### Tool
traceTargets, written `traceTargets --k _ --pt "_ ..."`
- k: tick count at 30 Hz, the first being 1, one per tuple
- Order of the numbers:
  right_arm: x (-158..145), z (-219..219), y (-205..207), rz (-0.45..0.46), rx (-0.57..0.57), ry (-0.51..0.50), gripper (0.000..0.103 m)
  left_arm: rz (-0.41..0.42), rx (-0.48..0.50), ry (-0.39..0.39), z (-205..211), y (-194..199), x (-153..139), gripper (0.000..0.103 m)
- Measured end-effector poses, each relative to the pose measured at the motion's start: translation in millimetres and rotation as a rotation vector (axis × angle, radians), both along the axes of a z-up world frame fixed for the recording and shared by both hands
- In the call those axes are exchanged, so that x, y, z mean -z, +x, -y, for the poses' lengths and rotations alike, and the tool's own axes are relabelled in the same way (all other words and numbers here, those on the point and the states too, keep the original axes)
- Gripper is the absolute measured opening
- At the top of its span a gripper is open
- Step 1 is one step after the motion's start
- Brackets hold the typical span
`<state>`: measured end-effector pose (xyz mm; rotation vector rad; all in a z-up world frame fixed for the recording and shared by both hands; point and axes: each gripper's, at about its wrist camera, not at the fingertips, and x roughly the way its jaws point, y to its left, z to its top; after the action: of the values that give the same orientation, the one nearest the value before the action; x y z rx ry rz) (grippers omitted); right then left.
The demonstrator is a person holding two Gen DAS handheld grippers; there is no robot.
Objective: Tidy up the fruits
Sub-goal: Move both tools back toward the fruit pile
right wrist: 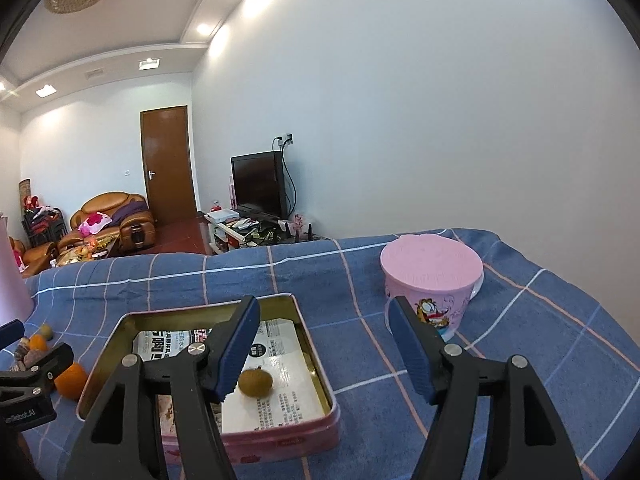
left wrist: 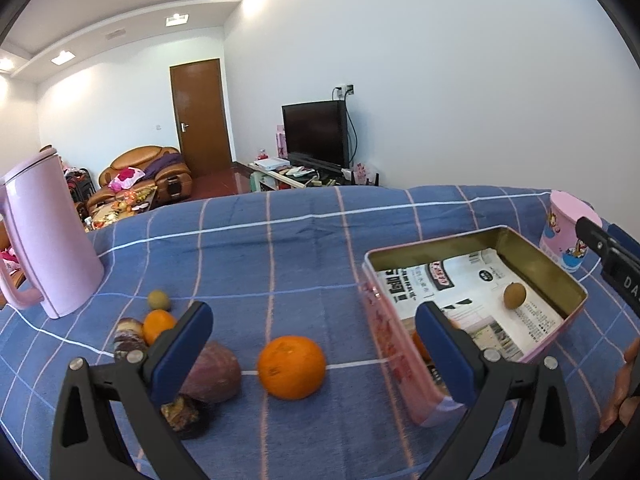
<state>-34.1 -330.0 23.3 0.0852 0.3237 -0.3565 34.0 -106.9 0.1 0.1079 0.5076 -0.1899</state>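
A large orange (left wrist: 291, 367) lies on the blue checked cloth between the wide-apart fingers of my left gripper (left wrist: 314, 312), untouched. An open pink tin (left wrist: 440, 241) lined with printed paper stands to its right, and a small brown fruit (left wrist: 514, 295) rests in it. In the right wrist view my right gripper (right wrist: 322, 306) hovers open over the tin's (right wrist: 280, 440) right side with nothing between its fingers. The brown fruit (right wrist: 255, 381) lies on the paper just beside its left finger. A purple fruit (left wrist: 214, 372), a small orange (left wrist: 158, 325) and a greenish fruit (left wrist: 158, 299) sit at the left.
A tall pink jug (left wrist: 44, 240) stands at the table's left. A pink lidded cartoon bucket (right wrist: 430, 280) stands right of the tin. A cut dark fruit (left wrist: 184, 416) lies under my left finger. The table's far edge drops off toward a living room.
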Motion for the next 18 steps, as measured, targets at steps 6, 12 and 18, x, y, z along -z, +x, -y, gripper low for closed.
traceTargets --k 6,12,18 --pt "0 -13 -10 0.003 -0.010 0.006 0.068 -0.015 -0.009 -0.024 -17 -1 2 0.103" --pt "3 -28 -17 -0.013 -0.026 0.030 0.068 -0.044 -0.008 -0.044 -32 -3 3 0.103" --pt "7 -46 -16 -0.039 -0.053 0.076 0.068 -0.078 -0.025 -0.061 -53 -1 6 0.103"
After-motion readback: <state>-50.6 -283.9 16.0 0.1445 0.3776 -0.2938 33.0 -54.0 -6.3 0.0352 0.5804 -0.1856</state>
